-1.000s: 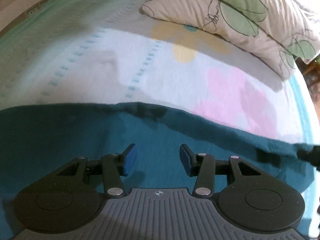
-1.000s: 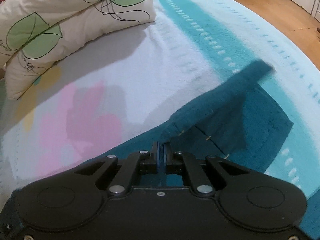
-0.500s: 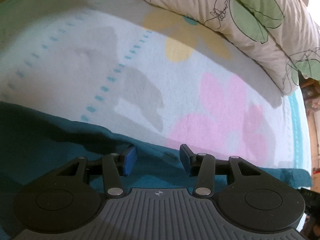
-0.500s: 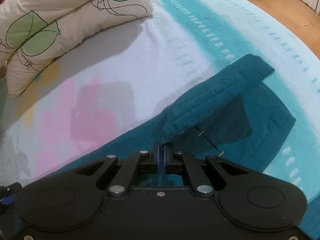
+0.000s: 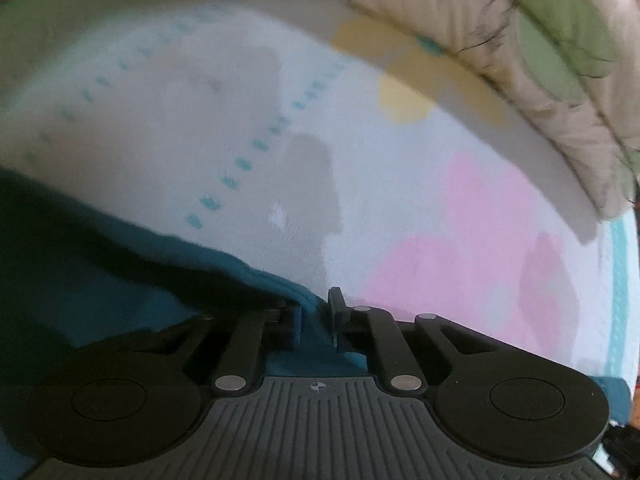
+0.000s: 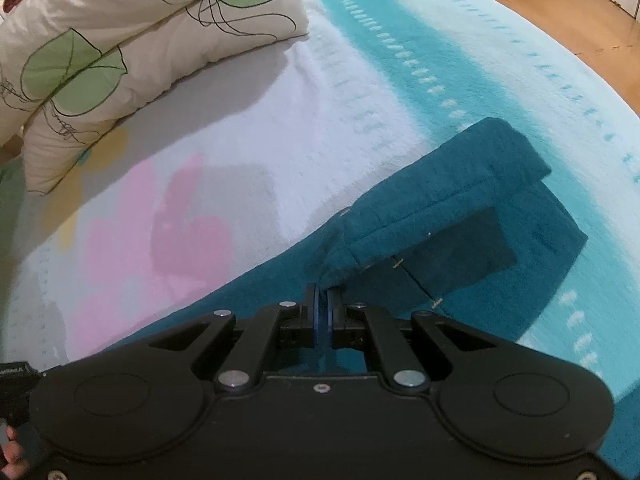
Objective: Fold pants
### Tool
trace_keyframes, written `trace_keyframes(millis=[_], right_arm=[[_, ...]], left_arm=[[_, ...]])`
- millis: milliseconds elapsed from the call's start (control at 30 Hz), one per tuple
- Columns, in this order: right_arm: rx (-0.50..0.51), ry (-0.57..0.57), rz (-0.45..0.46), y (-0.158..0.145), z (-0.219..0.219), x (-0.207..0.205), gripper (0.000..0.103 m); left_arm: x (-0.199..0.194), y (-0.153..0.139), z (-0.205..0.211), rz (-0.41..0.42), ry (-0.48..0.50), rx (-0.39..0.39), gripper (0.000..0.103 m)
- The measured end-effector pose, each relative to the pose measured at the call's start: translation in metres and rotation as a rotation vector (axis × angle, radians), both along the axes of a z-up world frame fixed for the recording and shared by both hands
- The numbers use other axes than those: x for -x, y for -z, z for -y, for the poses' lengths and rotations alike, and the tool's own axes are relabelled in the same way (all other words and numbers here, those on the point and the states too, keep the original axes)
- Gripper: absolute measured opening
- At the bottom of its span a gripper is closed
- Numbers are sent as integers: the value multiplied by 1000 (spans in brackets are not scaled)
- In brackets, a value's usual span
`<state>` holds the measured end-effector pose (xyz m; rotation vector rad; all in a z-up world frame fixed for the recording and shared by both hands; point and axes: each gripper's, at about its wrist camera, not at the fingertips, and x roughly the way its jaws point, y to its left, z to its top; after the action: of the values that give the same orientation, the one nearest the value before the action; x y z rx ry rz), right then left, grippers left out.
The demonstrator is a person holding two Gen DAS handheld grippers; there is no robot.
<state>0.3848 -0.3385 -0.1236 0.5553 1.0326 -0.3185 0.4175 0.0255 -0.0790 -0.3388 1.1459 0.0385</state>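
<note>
The teal pants (image 6: 460,208) lie across the bed, waistband end folded over at the right in the right wrist view. My right gripper (image 6: 322,320) is shut on a pinched fold of the pants just below that waistband. In the left wrist view, the pants (image 5: 140,308) fill the lower left. My left gripper (image 5: 314,320) is closing on their upper edge; a ridge of teal cloth is bunched between its pads, which press on it. That view is blurred.
The bed is covered by a white blanket (image 6: 280,140) with pink and yellow flowers and teal stripes. A leaf-print pillow (image 6: 140,40) lies at the head, also seen as the pillow (image 5: 520,52). Wooden floor (image 6: 560,20) lies beyond the bed's far edge.
My left gripper slid to the pants' upper edge, sank, and its jaws went from wide open to pinching the cloth. The right gripper kept its grip; the waistband flap settled flatter.
</note>
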Motion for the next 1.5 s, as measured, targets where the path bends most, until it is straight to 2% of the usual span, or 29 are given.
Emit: trace_keyframes(millis=[167,267,433,567,667,767,933,967,1000,1133,1167,1200,1267,1400,1500], right_arm=[[31,-29,34,-31,-4,30,9],[63,-58,61,-55,-9,63,9],[80,-78,106,-91,-13,134,9],[50,-62,127,-102,-15,200,9],[12,-53,95,-90,-16,240,9],[-20,-63,12,-60,-20,262,10],[-56,-107,-138,-5,-30,270,10],[-66,-113,-159,1,-29,268,13],[-90,-111,-168,6,-26,267,20],[-162,-55,-120,-7,-2,273,21],[-163,-36,-98,-13,6,277,29],[-158,-9,-76,-18,17,280,42],[-128,61,-39,-28,41,285,52],[-77,174,17,-34,90,284,52],[-69,202,8,-22,115,271,52]], left_arm=[[51,-48,6,105,75,-69,7],[92,-80,10,165,132,-121,7],[170,-128,9,265,224,-151,7],[232,-141,3,300,269,-145,7],[273,-126,-6,266,285,-143,7],[301,-94,-11,185,300,-161,7],[315,-29,-8,44,296,-211,7],[314,-19,-5,30,299,-227,7],[312,-9,-3,13,310,-242,7],[304,10,4,-6,329,-268,7],[304,12,4,-12,332,-268,7],[306,15,3,-19,332,-267,7],[306,19,3,-31,335,-267,7],[298,22,2,-38,330,-254,7],[293,23,0,-48,328,-244,7]])
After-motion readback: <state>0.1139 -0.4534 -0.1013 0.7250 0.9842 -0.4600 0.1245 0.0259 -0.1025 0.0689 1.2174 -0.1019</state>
